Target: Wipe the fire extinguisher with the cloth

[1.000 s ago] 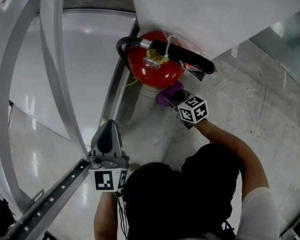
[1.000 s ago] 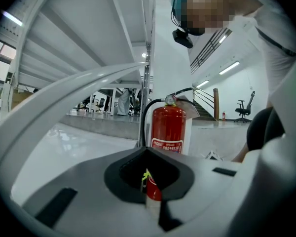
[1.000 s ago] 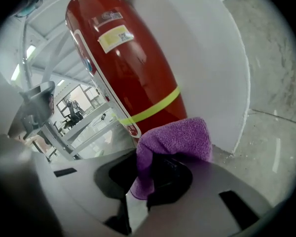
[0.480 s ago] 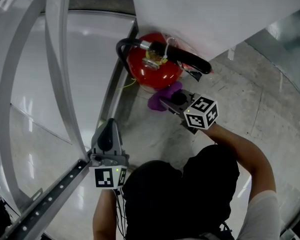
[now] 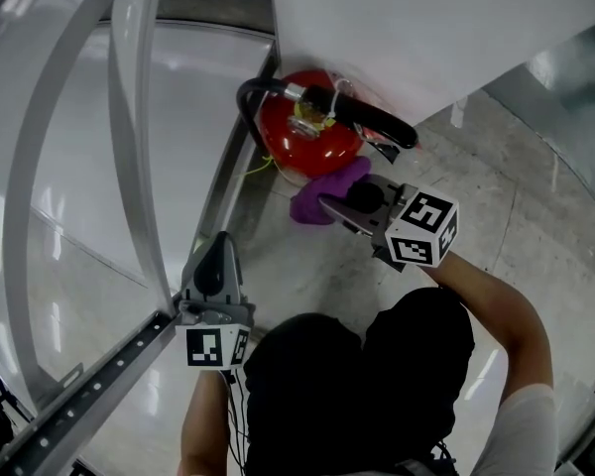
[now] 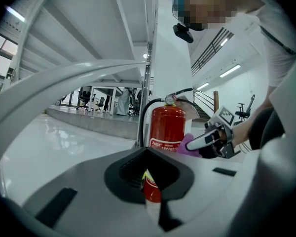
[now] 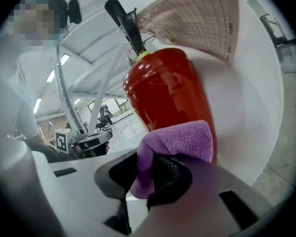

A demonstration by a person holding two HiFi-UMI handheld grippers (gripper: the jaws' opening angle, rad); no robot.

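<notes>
A red fire extinguisher (image 5: pixel 307 135) with a black hose and handle stands on the floor against a white wall. My right gripper (image 5: pixel 329 204) is shut on a purple cloth (image 5: pixel 320 194) and presses it against the near side of the tank, up near its shoulder. In the right gripper view the cloth (image 7: pixel 180 139) bunches out of the jaws onto the red body (image 7: pixel 167 88). My left gripper (image 5: pixel 216 248) hangs shut and empty to the left, aimed at the extinguisher (image 6: pixel 166 127) from a distance. The far side of the tank is hidden.
A slanted grey metal frame (image 5: pixel 129 157) and a rail (image 5: pixel 89 395) run along the left. The white wall panel (image 5: pixel 426 28) overhangs the extinguisher. A gridded paper card (image 7: pixel 197 19) hangs behind it. Glossy white floor lies left, grey concrete right.
My right gripper has risen with the purple cloth along the extinguisher's side, from low by the floor to near its shoulder, and rolled a little. The left gripper has stayed still.
</notes>
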